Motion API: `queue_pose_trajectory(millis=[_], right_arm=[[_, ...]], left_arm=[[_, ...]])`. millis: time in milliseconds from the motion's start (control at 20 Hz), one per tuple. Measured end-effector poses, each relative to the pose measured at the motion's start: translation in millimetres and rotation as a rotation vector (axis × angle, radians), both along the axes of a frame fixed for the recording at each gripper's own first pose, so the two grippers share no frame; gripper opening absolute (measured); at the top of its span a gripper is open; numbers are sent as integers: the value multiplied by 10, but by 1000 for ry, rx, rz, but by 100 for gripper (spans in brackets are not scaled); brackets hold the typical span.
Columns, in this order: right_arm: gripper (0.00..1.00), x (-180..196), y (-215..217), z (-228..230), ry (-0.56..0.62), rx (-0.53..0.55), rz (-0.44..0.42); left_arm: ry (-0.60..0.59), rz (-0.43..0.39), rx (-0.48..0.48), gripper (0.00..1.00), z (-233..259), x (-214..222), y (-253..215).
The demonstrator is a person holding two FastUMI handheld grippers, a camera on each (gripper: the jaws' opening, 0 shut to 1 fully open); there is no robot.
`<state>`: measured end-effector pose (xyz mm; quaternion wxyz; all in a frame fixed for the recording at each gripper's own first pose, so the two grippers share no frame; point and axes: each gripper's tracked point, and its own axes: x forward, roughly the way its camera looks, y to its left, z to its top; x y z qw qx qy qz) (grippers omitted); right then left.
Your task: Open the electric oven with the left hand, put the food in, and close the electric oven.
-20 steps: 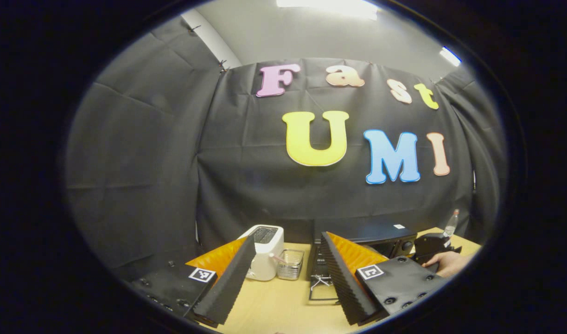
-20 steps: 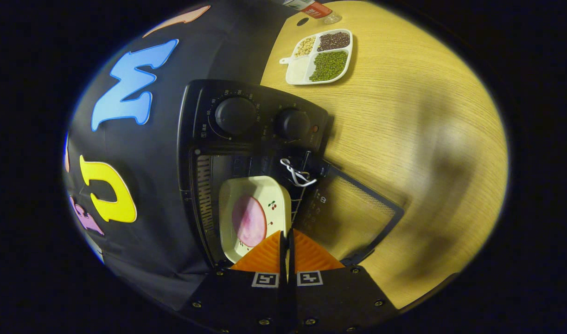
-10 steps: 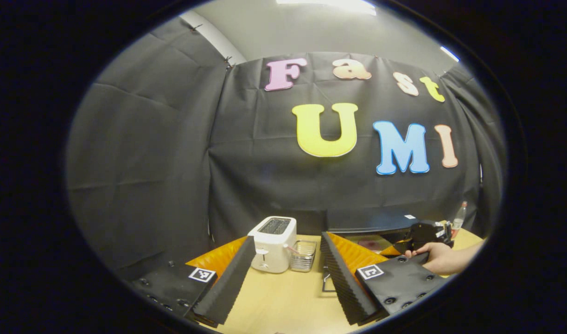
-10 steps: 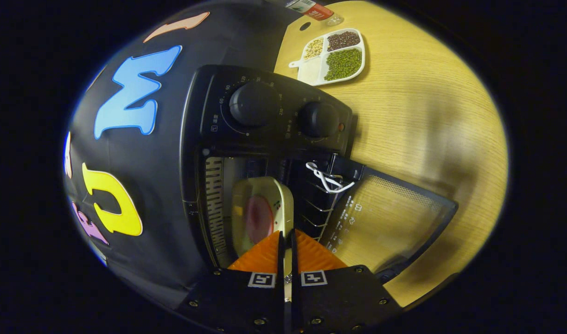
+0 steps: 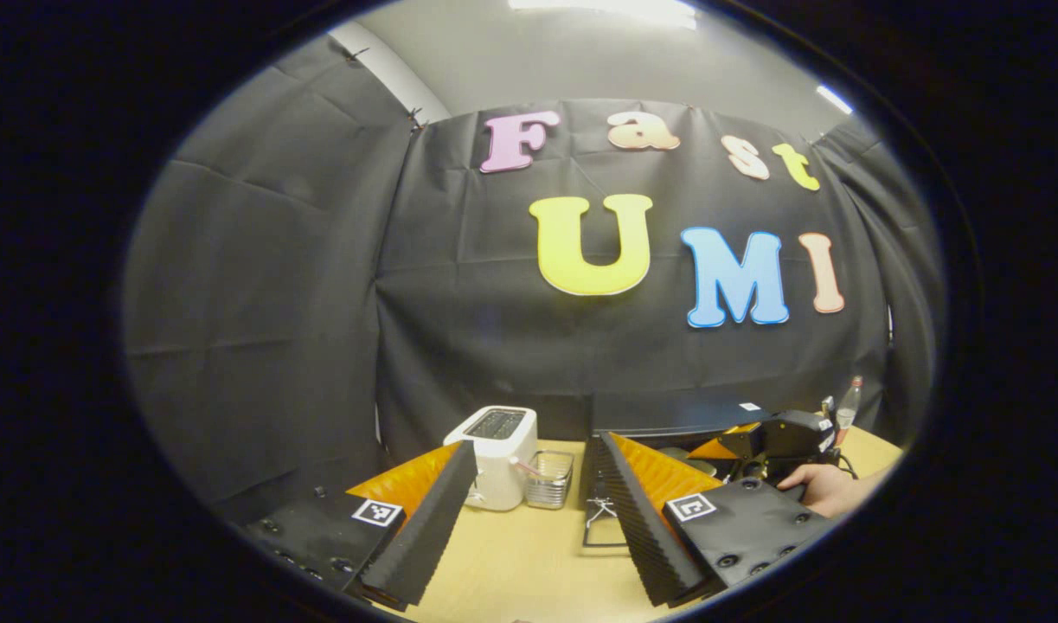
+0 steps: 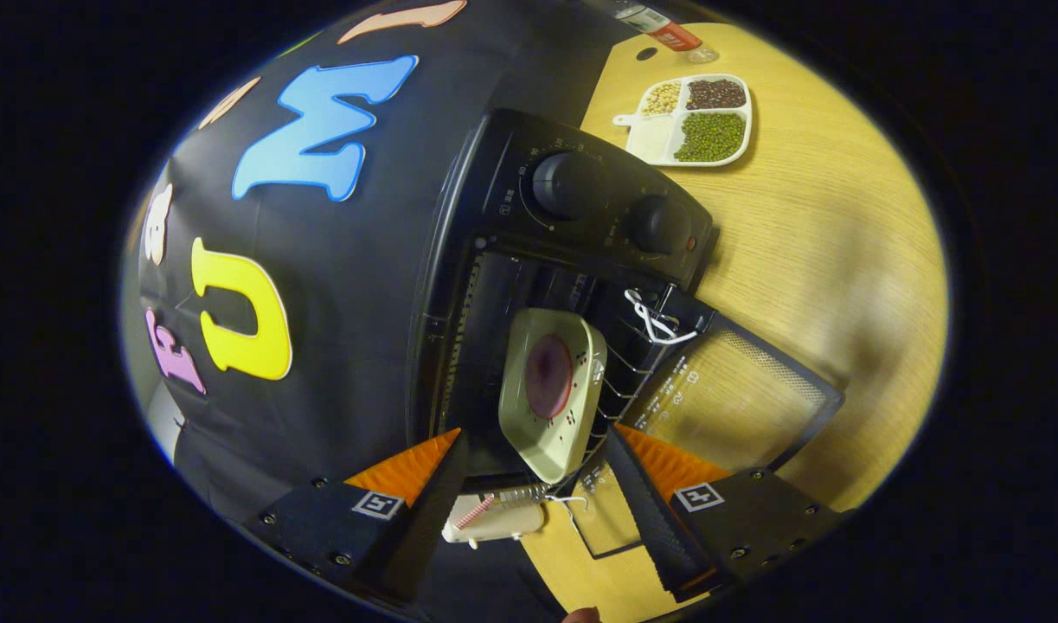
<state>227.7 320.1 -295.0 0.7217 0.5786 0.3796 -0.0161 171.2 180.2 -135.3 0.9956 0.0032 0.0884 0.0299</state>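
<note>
Right gripper (image 6: 529,484): fingers spread apart, holding nothing, just in front of the electric oven (image 6: 529,260). Oven door (image 6: 736,398) hangs open. Plate of food (image 6: 550,389) sits on the rack inside. Left gripper (image 5: 533,510): fingers apart, empty, above the table (image 5: 529,571).

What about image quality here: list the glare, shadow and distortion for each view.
Left gripper view: bright ceiling light strip blows out, and the fisheye bows the cloth wall. Right gripper view: soft broad shadow across the light wooden table, with the black electric oven curved and tilted.
</note>
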Motion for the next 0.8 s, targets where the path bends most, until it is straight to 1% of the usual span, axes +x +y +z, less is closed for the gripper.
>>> queue_pose_trajectory(millis=[100,200,250,300,350,400,450,500,600,700,750,800], right_arm=[[98,-156,-50,113,-36,-48,81],[98,-304,-173,241,-108,-148,168],[98,-369,-241,343,-152,-197,205],[98,-398,-323,444,-197,-238,232],[98,-449,-394,558,-237,-274,252],[98,-478,-486,665,-275,-304,269],[98,-525,-579,736,-301,-340,283],[98,-564,-679,804,-326,-374,296],[98,-654,-854,909,-372,-442,322],[98,-783,-1023,1009,-409,-505,358],[98,-832,-1118,1061,-440,-549,372],[98,-878,-1216,1119,-474,-601,386]], left_arm=[[8,-13,-14,99,-25,-14,-108],[17,-25,-24,100,-77,-34,-215],[24,-32,-27,95,-99,-54,-269],[31,-39,-28,95,-140,-70,-328],[39,-47,-31,100,-177,-79,-388],[46,-54,-34,95,-215,-102,-453],[56,-60,-40,100,-247,-113,-506],[64,-69,-47,95,-288,-133,-571],[78,-85,-58,95,-348,-149,-706],[92,-106,-66,95,-435,-157,-838],[103,-118,-70,99,-482,-165,-906],[115,-127,-76,100,-542,-177,-962]])
